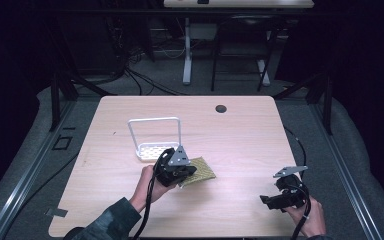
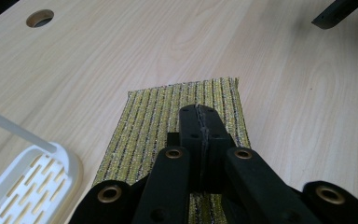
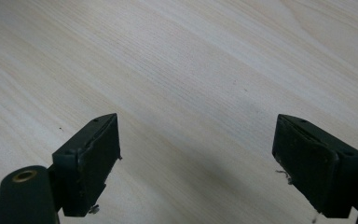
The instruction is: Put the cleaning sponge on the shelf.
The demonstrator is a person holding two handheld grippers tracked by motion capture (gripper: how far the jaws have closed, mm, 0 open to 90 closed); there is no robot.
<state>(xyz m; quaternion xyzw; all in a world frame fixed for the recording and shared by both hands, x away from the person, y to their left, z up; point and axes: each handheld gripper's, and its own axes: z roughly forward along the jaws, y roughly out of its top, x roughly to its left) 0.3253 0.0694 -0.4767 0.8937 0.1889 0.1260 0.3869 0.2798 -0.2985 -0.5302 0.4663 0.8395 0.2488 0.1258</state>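
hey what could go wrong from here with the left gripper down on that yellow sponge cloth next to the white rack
1. The left gripper has its fingers closed over the yellow striped sponge cloth; whether they pinch any of it is unclear, so a lift may leave it behind.
2. The white rack stands close beside the cloth, so a sideways drag could bump it.
3. The right gripper hovers open over bare table, too far away to steady anything.
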